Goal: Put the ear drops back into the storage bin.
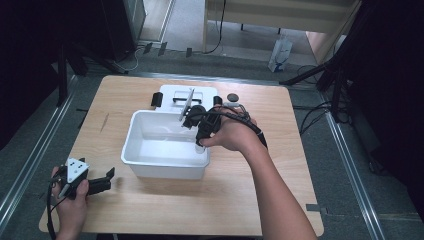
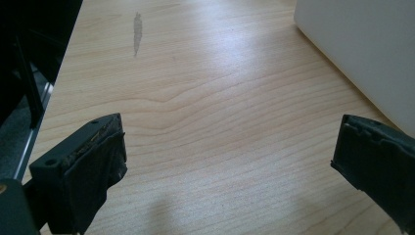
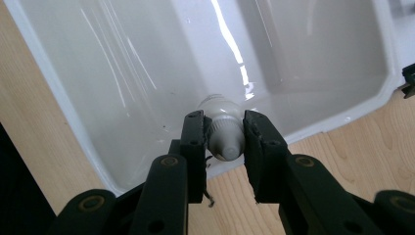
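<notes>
A small white bottle [image 3: 224, 128] is pinched between the two black jaws of the right gripper [image 3: 224, 142], the pads pressing on its narrow grey-white neck from both sides. The wider body of the bottle is seen beyond the jaw tips, pointing away from the gripper and down into the white plastic tub [image 3: 122, 73]. The capped end lies between the jaws, towards the gripper's body. In the high view the right gripper [image 1: 201, 142] is held over the near right corner of the tub [image 1: 150, 167], tipped downward, with the person's right hand [image 1: 231, 134] wrapped around it. The inside of the tub is seen to be glossy, and the bottle is held just above its rim, over the inside of that corner; whether it touches the wall cannot be told.

The left gripper [image 1: 102, 184] is held by the left hand [image 1: 72, 207] low over the wooden table [image 1: 240, 190], well apart from the right gripper. Its jaws are spread wide, with bare wood between them and nothing gripped. Ahead of its right jaw, the outer wall of the tub [image 2: 362, 54] is seen. A grey streak [image 2: 137, 30] is marked on the wood farther ahead of its left jaw.

Beyond the right gripper, behind the tub, a white lid with black clasps [image 1: 172, 95] is laid flat on the table, and a small dark round object [image 1: 232, 97] is seen just beside it.
</notes>
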Motion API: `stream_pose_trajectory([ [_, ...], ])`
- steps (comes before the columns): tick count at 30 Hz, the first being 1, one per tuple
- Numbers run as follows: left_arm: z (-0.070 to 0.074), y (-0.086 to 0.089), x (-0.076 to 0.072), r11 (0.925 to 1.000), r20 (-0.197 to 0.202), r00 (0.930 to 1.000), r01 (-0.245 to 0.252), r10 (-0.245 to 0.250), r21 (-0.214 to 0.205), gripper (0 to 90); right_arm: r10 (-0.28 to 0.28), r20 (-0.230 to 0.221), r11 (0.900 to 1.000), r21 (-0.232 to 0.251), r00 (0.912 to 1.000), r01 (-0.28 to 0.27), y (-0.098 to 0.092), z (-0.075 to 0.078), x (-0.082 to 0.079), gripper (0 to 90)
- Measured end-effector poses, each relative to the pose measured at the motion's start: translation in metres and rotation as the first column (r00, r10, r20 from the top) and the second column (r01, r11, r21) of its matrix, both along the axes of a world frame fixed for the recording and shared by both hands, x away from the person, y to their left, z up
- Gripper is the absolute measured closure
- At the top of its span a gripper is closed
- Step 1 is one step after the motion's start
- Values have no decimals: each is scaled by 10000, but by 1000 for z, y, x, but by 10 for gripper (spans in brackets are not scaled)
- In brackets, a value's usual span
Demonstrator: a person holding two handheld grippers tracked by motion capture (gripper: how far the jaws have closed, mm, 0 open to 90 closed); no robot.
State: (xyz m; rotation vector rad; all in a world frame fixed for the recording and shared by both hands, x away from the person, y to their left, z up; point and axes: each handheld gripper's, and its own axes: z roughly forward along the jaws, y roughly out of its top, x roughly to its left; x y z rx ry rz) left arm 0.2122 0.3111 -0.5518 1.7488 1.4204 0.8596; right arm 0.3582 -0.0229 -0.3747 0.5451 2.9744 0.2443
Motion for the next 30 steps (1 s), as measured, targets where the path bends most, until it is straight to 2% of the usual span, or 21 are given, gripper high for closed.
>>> stream_pose_trajectory([
  [7,0,0,0,10000,-12,10000,4,-4,21,0,317,6,9995,-42,9995,-317,0,-14,1,720],
  [17,0,0,0,10000,17,10000,-4,4,-4,0,881,86,9955,-347,9961,-877,5,-36,1,720],
  [30,0,0,0,10000,28,10000,19,-19,-7,0,892,-85,9939,-638,9960,-896,15,-52,3,719],
])
